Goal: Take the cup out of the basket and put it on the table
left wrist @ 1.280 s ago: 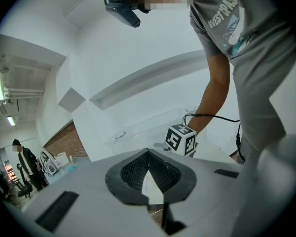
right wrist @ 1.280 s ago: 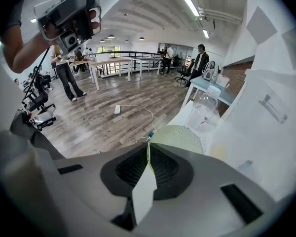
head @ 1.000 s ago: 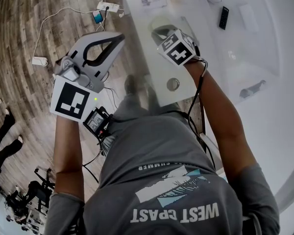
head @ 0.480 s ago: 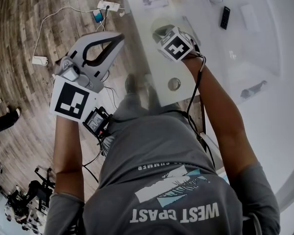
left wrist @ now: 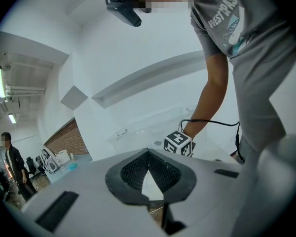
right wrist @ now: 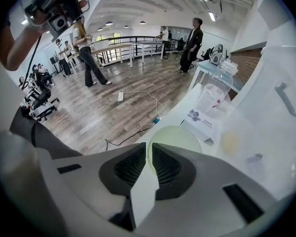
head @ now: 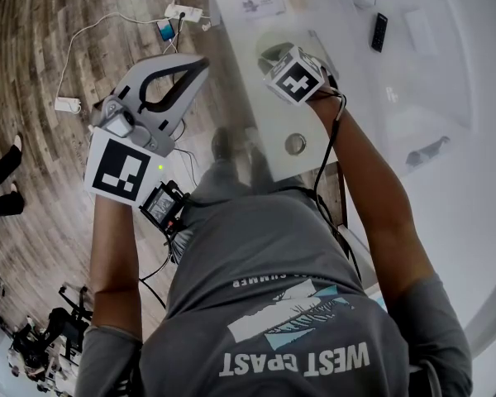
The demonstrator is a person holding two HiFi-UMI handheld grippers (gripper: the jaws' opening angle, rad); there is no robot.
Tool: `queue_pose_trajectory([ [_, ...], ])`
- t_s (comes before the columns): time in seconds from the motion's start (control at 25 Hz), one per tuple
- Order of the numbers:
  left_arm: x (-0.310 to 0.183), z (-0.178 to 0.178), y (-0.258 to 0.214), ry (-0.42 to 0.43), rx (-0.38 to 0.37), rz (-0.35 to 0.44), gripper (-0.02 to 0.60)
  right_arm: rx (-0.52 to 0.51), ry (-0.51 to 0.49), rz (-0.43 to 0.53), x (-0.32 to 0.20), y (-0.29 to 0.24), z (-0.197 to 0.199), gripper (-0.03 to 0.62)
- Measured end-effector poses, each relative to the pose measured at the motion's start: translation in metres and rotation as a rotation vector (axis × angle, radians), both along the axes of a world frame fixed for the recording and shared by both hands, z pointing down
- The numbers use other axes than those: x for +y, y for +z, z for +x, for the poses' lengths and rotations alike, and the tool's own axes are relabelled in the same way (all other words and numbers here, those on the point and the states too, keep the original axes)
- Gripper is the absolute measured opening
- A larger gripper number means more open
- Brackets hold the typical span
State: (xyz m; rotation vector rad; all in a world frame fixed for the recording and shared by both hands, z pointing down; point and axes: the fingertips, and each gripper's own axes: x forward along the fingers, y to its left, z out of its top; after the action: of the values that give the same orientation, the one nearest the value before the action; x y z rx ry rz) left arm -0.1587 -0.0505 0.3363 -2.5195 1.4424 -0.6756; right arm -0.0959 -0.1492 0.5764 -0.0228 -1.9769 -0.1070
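1. The cup (right wrist: 176, 135), pale green and see-through, stands upright on the white counter (head: 355, 98), close to the counter's edge on the side of the wooden floor (head: 33, 48).
2. The right gripper (right wrist: 149, 148) points steeply down over the cup. Its fingers stand a narrow gap apart with the cup's rim between them, and they have just been opening.
3. The left gripper (left wrist: 148, 152) hangs over the floor, well apart from the counter. Its fingers are pressed together at the tips on nothing.
4. Just beyond the cup lies a printed card (right wrist: 201, 120). Past it stands a clear plastic container (right wrist: 210, 98), and to the side is a pale yellow round thing (right wrist: 230, 142).
5. Farther across the counter lie a dark remote (head: 379, 30) and a small dark object (head: 426, 151). A round hole (head: 295, 144) sits in the counter near the person's body.
6. On the floor beside the counter lie a white power strip (head: 184, 11) and its trailing cable (head: 99, 25).
7. Compared with a second ago, the marker cube (head: 296, 78) on the right gripper has tilted and sits a little higher in the head view. The left gripper has kept its place. A bystander's legs (head: 0, 184) at the left edge have shifted upward across the floor.
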Motion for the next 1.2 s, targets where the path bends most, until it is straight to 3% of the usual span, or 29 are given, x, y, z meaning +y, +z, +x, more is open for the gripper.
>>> queue_pose_trajectory([
  [0.24,0.002,0.003,-0.005,0.011,-0.004,0.014,0.009,0.001,0.008,0.007,0.002,-0.011,0.004,0.083],
  [0.4,0.002,0.008,-0.011,0.028,-0.009,0.033,0.009,-0.063,0.037,0.043,0.003,-0.037,0.004,0.086],
  [0.52,0.003,0.013,-0.016,0.045,-0.014,0.047,0.009,-0.174,0.069,0.093,0.005,-0.072,-0.001,0.081],
  [0.6,0.004,0.017,-0.019,0.058,-0.018,0.056,0.009,-0.272,0.083,0.129,0.01,-0.102,-0.006,0.019],
  [0.88,0.012,0.028,-0.035,0.106,-0.029,0.084,0.009,-0.571,0.09,0.23,0.043,-0.216,-0.015,0.011],
  [1.2,0.008,0.036,-0.065,0.156,-0.028,0.132,0.009,-0.774,0.088,0.305,0.063,-0.307,-0.003,0.011],
])
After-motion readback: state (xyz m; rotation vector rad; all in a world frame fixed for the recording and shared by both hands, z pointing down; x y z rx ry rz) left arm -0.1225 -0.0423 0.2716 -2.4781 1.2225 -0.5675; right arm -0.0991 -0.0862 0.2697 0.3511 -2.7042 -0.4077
